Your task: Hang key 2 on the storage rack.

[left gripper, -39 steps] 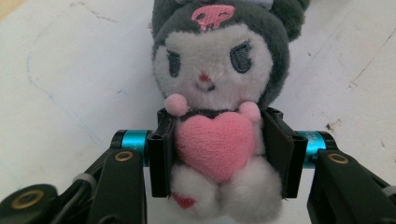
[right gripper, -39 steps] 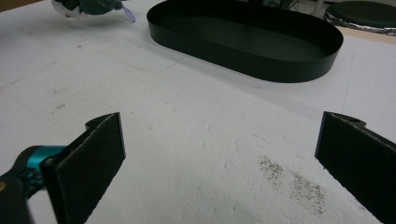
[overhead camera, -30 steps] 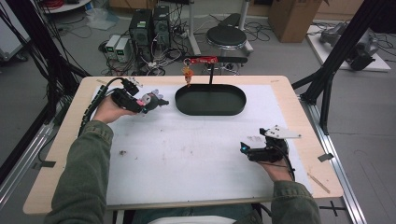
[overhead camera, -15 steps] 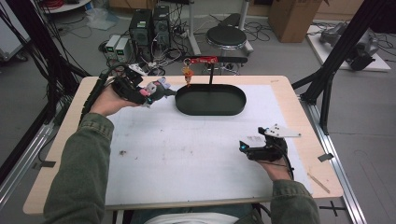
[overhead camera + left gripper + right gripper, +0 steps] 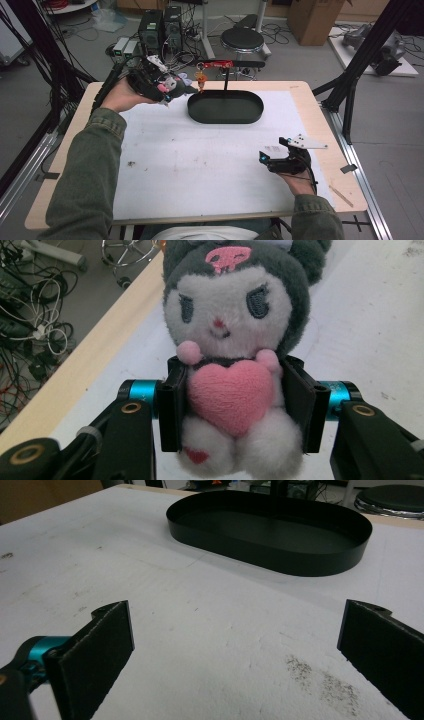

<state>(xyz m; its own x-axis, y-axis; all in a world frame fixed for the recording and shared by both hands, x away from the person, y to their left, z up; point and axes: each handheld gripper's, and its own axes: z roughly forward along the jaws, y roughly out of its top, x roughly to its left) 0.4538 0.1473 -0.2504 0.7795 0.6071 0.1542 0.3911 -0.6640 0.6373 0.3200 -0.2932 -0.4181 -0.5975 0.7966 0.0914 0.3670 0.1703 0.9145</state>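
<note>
A small plush doll (image 5: 232, 355) with a dark hood, white face and pink heart is clamped at its body by my left gripper (image 5: 239, 405). In the high view that left gripper (image 5: 172, 90) holds the plush doll (image 5: 170, 86) in the air over the table's far left, just left of the black oval tray (image 5: 226, 118). A thin black stand with a red top bar (image 5: 216, 64) rises behind the tray, and a small orange charm (image 5: 200, 78) hangs from it beside the doll. My right gripper (image 5: 263, 156) rests at the near right, open and holding nothing; the black oval tray (image 5: 320, 562) lies ahead of the right gripper (image 5: 235, 645).
A white mat (image 5: 210, 160) covers the wooden table (image 5: 310, 92). Computers and cables (image 5: 160, 30) and a stool (image 5: 242, 39) stand on the floor beyond the far edge. Black frame struts (image 5: 350, 85) rise at the right.
My left gripper has risen with the doll and moved toward the hanging charm by the tray. The right gripper has stayed put.
</note>
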